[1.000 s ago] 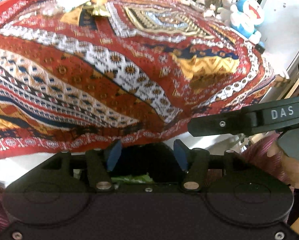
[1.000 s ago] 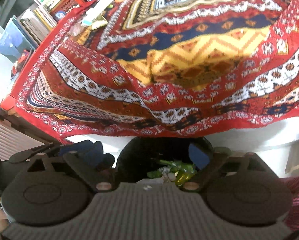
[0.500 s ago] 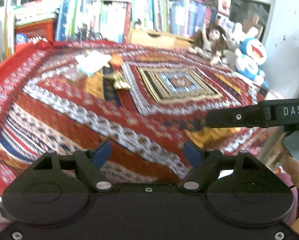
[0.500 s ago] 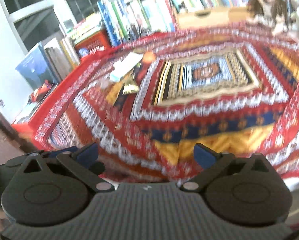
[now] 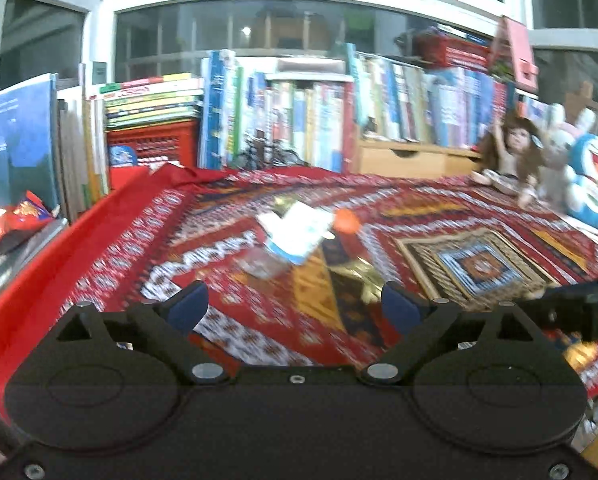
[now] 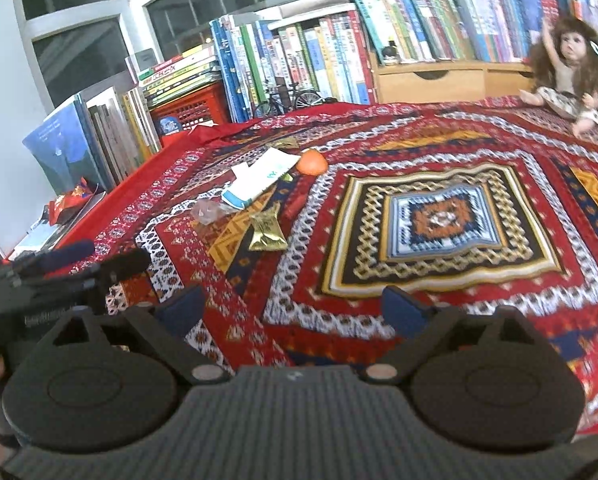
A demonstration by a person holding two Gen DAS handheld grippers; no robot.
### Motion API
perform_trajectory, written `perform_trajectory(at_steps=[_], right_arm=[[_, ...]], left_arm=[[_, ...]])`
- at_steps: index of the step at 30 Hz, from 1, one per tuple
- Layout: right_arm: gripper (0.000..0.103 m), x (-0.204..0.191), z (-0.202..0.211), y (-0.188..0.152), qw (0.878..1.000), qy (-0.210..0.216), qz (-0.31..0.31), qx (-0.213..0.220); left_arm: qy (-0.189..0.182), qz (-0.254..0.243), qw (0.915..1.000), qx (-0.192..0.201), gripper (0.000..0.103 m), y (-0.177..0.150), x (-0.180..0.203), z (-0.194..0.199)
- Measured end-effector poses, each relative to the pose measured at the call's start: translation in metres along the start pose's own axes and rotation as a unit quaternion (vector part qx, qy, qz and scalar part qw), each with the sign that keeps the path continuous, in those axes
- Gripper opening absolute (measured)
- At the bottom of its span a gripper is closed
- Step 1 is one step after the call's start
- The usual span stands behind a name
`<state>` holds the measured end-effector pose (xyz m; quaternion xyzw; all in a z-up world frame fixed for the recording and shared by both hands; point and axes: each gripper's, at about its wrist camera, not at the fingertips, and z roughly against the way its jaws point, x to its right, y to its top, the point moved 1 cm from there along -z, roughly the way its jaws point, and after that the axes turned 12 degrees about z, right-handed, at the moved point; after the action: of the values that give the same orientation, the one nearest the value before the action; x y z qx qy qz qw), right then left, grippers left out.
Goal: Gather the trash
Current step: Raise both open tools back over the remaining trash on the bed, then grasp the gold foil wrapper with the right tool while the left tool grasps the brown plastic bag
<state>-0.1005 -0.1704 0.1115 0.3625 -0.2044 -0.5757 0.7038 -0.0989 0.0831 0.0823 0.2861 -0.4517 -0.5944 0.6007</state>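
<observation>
Trash lies in a cluster on the patterned red cloth (image 6: 439, 280): a white paper wrapper (image 6: 259, 178) (image 5: 297, 230), a gold foil packet (image 6: 267, 232) (image 5: 363, 276), a clear plastic scrap (image 6: 207, 212) (image 5: 261, 264) and an orange peel (image 6: 313, 162) (image 5: 347, 220). My left gripper (image 5: 293, 306) is open and empty, above the cloth, short of the trash. My right gripper (image 6: 295, 306) is open and empty too, nearer the cloth's middle. The left gripper shows as a dark shape (image 6: 63, 280) at the left of the right wrist view.
Rows of books (image 6: 319, 52) and a red crate (image 6: 191, 108) line the back edge. A doll (image 6: 563, 68) and plush toys (image 5: 591, 180) sit at the back right. A red snack bag (image 5: 7, 224) lies on books at the left. A wooden drawer box (image 6: 431, 76) stands behind.
Both grippers rose from over a dark bin holding green trash below the table edge and now face level across the cloth toward the trash pile. Both stayed open.
</observation>
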Motion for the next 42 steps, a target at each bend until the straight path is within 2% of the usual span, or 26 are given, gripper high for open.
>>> perform_trajectory(at_steps=[4, 7, 12, 15, 20, 24, 27, 28, 29, 31, 33, 35, 36, 38, 42], right_arm=[[0.090, -0.010, -0.021, 0.013, 1.000, 0.001, 0.024, -0.002], [0.086, -0.020, -0.040, 0.023, 0.999, -0.004, 0.053, -0.005], [0.079, -0.039, -0.072, 0.037, 0.993, -0.022, 0.113, -0.010], [0.075, -0.047, -0.090, 0.042, 0.990, -0.029, 0.138, -0.016], [0.070, -0.046, -0.116, 0.047, 0.989, -0.022, 0.140, -0.034], [0.058, -0.041, -0.134, 0.048, 0.991, -0.010, 0.123, -0.054], [0.041, -0.040, -0.144, 0.048, 0.991, -0.004, 0.118, -0.068], [0.041, -0.040, -0.146, 0.047, 0.991, -0.003, 0.115, -0.074], [0.041, -0.039, -0.146, 0.047, 0.991, -0.002, 0.111, -0.076], [0.040, -0.037, -0.144, 0.045, 0.992, 0.001, 0.106, -0.074], [0.040, -0.035, -0.141, 0.043, 0.992, 0.001, 0.103, -0.070], [0.040, -0.032, -0.137, 0.043, 0.993, 0.002, 0.098, -0.068], [0.040, -0.031, -0.135, 0.043, 0.993, 0.002, 0.096, -0.066], [0.040, -0.029, -0.129, 0.043, 0.994, 0.001, 0.094, -0.062], [0.040, -0.028, -0.116, 0.042, 0.995, 0.002, 0.088, -0.053]], left_arm=[[0.012, 0.014, 0.9998, 0.004, 0.095, 0.020, -0.015, -0.030], [0.001, 0.028, 0.9996, -0.002, 0.095, 0.033, -0.025, -0.055], [-0.009, 0.075, 0.9967, -0.031, 0.095, 0.048, -0.040, -0.101], [-0.003, 0.086, 0.9952, -0.047, 0.095, 0.051, -0.045, -0.126], [0.002, 0.085, 0.9935, -0.075, 0.095, 0.049, -0.047, -0.159], [0.007, 0.099, 0.9902, -0.098, 0.092, 0.043, -0.049, -0.177], [-0.001, 0.114, 0.9864, -0.118, 0.074, 0.039, -0.051, -0.185], [-0.005, 0.120, 0.9847, -0.126, 0.061, 0.037, -0.052, -0.186], [-0.009, 0.127, 0.9829, -0.133, 0.053, 0.036, -0.053, -0.187], [-0.010, 0.131, 0.9821, -0.135, 0.047, 0.034, -0.052, -0.186], [-0.010, 0.127, 0.9837, -0.127, 0.037, 0.034, -0.050, -0.183], [-0.014, 0.131, 0.9833, -0.125, 0.019, 0.035, -0.048, -0.179], [-0.016, 0.136, 0.9824, -0.127, 0.014, 0.035, -0.048, -0.176], [-0.020, 0.142, 0.9814, -0.128, 0.012, 0.036, -0.047, -0.172], [-0.021, 0.118, 0.9867, -0.110, 0.011, 0.036, -0.038, -0.160]])
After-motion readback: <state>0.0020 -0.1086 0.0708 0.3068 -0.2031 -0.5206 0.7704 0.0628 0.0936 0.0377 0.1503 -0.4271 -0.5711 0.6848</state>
